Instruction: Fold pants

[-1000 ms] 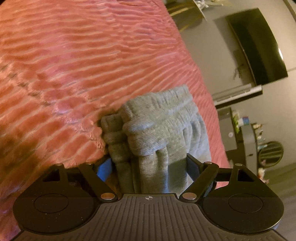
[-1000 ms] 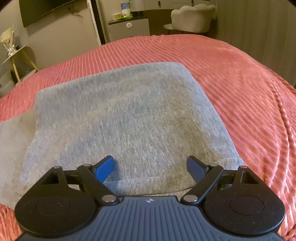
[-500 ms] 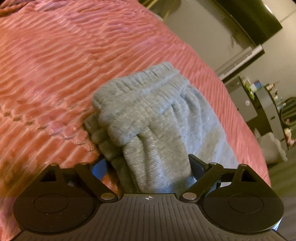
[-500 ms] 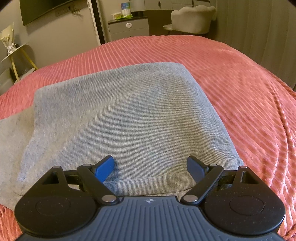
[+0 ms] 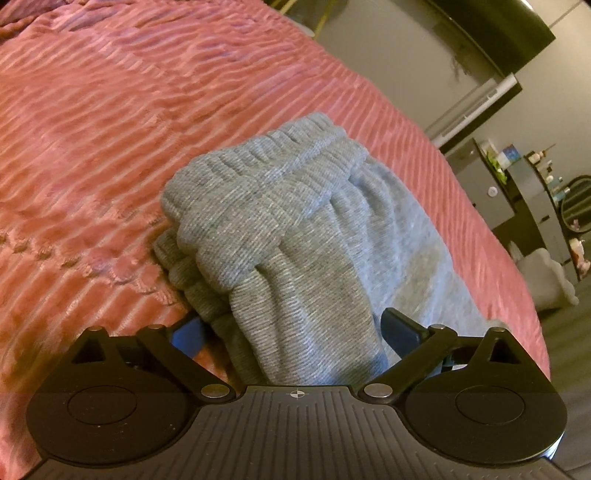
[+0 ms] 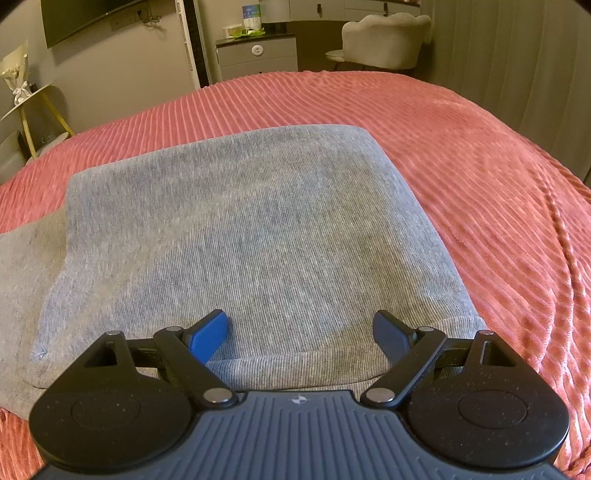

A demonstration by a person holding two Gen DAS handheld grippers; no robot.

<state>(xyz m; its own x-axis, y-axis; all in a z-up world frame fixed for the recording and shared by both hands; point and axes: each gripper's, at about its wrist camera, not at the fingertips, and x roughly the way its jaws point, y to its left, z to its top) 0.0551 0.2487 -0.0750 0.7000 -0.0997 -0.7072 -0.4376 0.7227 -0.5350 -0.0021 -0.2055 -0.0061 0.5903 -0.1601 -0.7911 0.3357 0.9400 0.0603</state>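
Note:
Grey knit pants lie folded on a pink ribbed bedspread. In the left wrist view the gathered elastic waistband [image 5: 266, 192] bunches up between my left gripper's [image 5: 291, 328] wide-apart fingers, and the cloth fills the gap. In the right wrist view the folded leg panel [image 6: 243, 236] lies flat, with its hem right at my right gripper [image 6: 299, 336]. That gripper is open and hovers over the hem with nothing between its fingers. A lower layer of the pants [image 6: 26, 266] sticks out at the left.
The pink bedspread [image 6: 480, 184] stretches all around the pants. Beyond the bed's far edge stand a grey cabinet [image 6: 258, 55], a pale armchair [image 6: 384, 40] and a small yellow-legged side table [image 6: 33, 107]. A dark wall screen [image 5: 491, 29] hangs past the bed.
My left gripper has swung and tilted so the waistband sits larger and more central between its fingers. The right gripper and the folded panel have barely moved.

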